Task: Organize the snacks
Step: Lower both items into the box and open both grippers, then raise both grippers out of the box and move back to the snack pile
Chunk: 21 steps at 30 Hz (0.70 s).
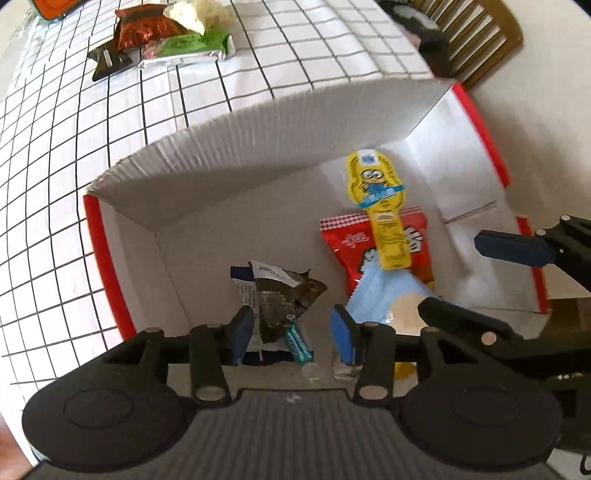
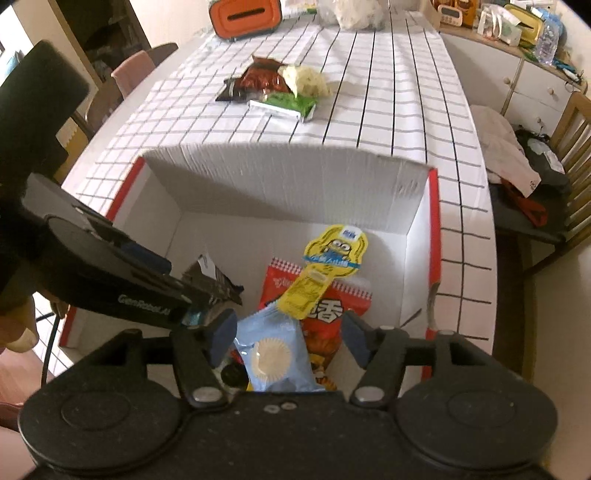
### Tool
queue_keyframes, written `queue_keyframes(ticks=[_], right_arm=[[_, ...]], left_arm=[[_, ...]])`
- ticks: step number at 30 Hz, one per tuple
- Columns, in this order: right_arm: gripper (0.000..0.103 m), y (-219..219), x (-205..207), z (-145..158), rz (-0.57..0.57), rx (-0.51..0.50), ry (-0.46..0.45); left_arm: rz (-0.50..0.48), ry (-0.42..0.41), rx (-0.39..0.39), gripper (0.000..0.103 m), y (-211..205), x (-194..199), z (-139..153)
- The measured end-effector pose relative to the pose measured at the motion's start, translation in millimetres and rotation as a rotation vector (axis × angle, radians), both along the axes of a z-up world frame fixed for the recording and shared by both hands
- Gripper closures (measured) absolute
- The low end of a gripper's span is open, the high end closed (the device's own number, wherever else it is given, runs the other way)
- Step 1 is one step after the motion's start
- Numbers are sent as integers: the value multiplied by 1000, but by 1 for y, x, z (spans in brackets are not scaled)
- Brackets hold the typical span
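Note:
A white cardboard box with red edges stands on the checked tablecloth. In it lie a yellow cartoon packet, a red packet, a light blue packet, a dark crumpled packet and a small teal one. My left gripper points straight down over the dark and teal packets, open, its right pad apart from them. My right gripper hangs open over the light blue packet, and its right pad stands apart from the packet.
Further back on the table lies a pile of loose snacks, with an orange container behind it. A wooden chair draped with clothes stands to the right. A hand holds the left gripper.

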State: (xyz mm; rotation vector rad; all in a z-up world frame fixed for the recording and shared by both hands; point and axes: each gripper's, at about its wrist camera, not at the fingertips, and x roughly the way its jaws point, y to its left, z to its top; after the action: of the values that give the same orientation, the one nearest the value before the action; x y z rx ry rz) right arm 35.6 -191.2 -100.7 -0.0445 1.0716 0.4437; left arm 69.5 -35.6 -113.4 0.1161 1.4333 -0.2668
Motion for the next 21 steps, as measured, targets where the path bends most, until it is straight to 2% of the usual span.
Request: queue_keyframes(ticks=[4, 7, 11, 15, 21], right_arm=[[39, -3, -2, 17, -3, 5, -36], [34, -8, -1, 27, -12, 24, -55], [33, -13, 3, 42, -25, 63, -70], [26, -16, 9, 57, -29, 95, -105], [22, -11, 25, 74, -15, 103, -142]], left_arm=[[13, -43, -36, 55, 3, -3, 20], [26, -86, -52, 47, 7, -4, 35], [48, -149, -74, 45, 15, -4, 57], [64, -227, -87, 35, 20, -5, 77], [94, -346, -70, 30, 28, 1, 100]])
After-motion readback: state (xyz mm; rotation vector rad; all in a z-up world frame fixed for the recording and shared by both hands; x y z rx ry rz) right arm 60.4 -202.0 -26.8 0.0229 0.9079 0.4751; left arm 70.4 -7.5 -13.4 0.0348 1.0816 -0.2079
